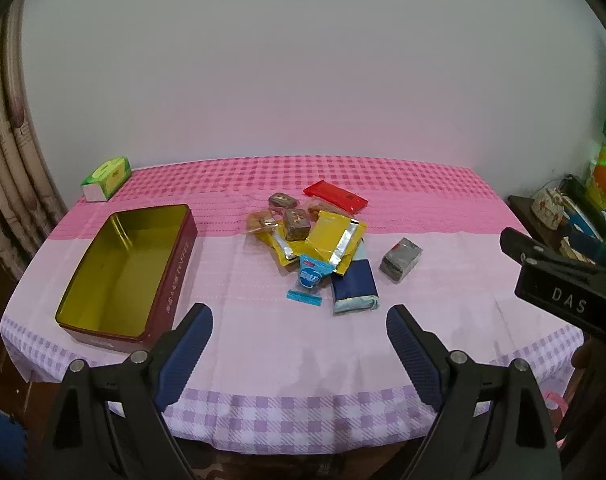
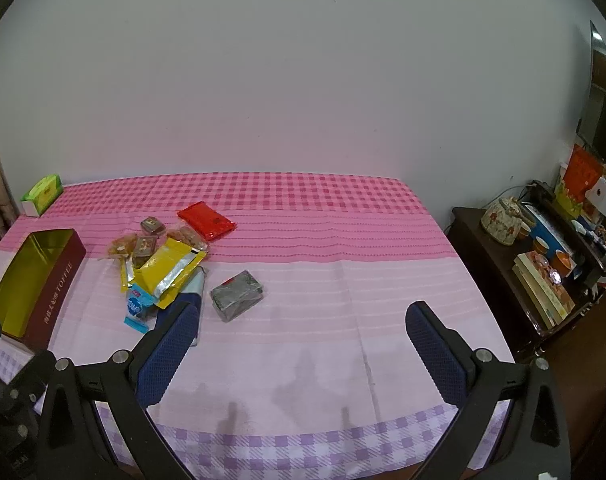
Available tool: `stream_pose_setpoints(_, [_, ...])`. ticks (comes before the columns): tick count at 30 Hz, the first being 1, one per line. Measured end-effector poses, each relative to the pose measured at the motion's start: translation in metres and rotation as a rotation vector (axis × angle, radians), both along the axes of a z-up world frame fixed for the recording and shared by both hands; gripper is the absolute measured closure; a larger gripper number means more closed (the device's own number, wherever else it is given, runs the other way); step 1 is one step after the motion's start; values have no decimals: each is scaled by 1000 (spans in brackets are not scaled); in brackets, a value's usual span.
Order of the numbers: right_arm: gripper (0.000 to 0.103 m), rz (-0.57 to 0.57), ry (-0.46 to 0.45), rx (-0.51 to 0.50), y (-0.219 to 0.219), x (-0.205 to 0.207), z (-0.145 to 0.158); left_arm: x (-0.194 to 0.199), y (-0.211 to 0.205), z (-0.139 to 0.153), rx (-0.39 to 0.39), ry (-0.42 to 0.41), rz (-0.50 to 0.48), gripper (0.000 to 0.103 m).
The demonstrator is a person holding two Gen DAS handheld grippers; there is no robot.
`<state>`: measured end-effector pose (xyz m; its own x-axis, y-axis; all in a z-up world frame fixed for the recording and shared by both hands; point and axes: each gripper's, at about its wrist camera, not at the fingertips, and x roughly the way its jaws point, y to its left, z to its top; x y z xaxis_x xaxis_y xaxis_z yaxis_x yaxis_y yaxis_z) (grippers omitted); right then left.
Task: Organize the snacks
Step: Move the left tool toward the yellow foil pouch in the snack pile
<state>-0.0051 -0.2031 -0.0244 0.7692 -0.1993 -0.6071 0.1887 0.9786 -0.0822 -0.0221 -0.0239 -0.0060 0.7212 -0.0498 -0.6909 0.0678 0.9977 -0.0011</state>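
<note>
A pile of snack packets lies mid-table: a yellow foil pouch (image 1: 335, 240) (image 2: 171, 270), a red packet (image 1: 335, 196) (image 2: 207, 220), brown wrapped cakes (image 1: 297, 222), a blue-and-white candy wrapper (image 1: 309, 278) (image 2: 137, 306) and a navy packet (image 1: 355, 286). A grey wrapped block (image 1: 401, 260) (image 2: 237, 294) sits apart to the right. An open dark-red tin (image 1: 171, 276) (image 2: 51, 284) with a gold inside stands empty at the left. My left gripper (image 1: 299, 324) hangs open above the near table edge, short of the pile. My right gripper (image 2: 303, 328) is open too, with nothing between its fingers.
A green tissue box (image 1: 107, 178) (image 2: 43, 194) sits at the far left corner of the pink checked tablecloth (image 1: 287, 352). A dark side cabinet (image 2: 499, 264) with a teapot, cups and books stands right of the table. A curtain hangs at the left.
</note>
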Motion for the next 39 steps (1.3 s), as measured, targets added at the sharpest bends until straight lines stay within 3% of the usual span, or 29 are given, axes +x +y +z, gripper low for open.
stream_pose_setpoints(10, [0, 14, 8, 30, 0, 0, -2, -3, -3, -6, 9, -6, 1, 12])
stream_pose_setpoints(15, [0, 32, 8, 52, 1, 0, -1, -5, -4, -8, 62, -15, 26, 12])
stream_pose_setpoints(24, [0, 30, 1, 59, -1, -1, -1, -3, -5, -11, 78, -13, 24, 12])
stream_pose_setpoints(39, [0, 30, 6, 59, -4, -1, -4, 3, 14, -16, 22, -15, 46, 12])
